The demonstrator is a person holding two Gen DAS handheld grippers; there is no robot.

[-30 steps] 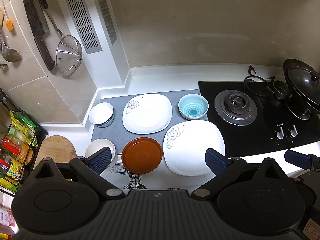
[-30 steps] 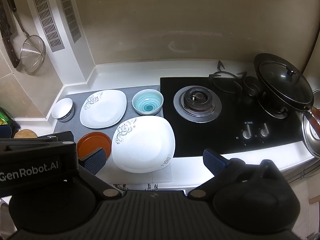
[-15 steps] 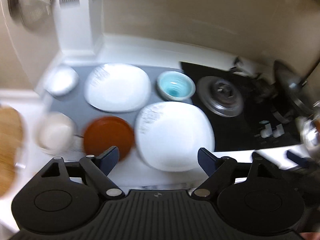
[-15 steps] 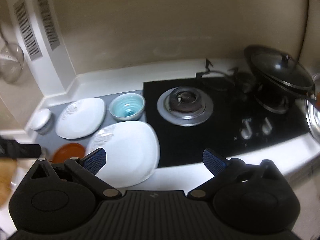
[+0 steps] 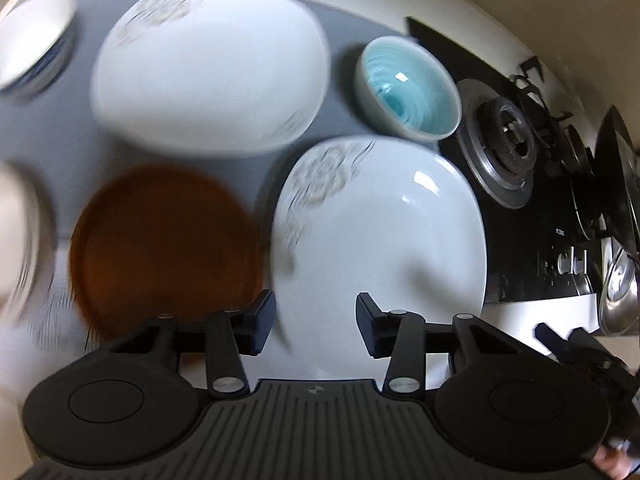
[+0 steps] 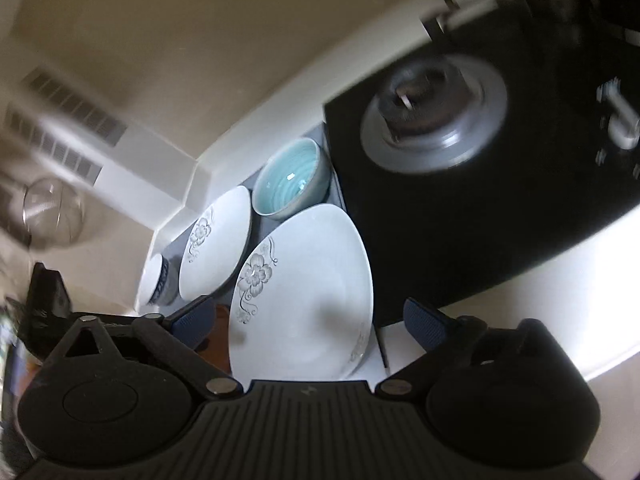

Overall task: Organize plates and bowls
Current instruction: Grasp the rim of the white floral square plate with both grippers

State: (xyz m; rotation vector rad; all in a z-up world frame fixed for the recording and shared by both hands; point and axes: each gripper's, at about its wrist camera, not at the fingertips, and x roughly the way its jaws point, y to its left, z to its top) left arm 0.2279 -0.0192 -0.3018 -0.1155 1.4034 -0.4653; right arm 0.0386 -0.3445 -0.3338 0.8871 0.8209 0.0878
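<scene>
- The left gripper (image 5: 316, 322) hangs over the near edge of the near white plate (image 5: 380, 236). Its jaws are apart and hold nothing.
- The right gripper (image 6: 308, 320) also has its jaws wide apart, empty, with the same plate (image 6: 304, 292) between them.
- Only the left view shows the whole brown plate (image 5: 164, 248), just beside the near white plate, and a blurry white bowl (image 5: 20, 232) at the left edge.
- Both views show the far white plate (image 5: 212, 68) on the grey mat (image 5: 52, 128), the blue bowl (image 5: 408, 88) by the black stove (image 5: 516, 216), and a small white bowl (image 5: 36, 36) at the far left.
- Only the right view shows the wire strainer (image 6: 54, 216) on the wall.
</scene>
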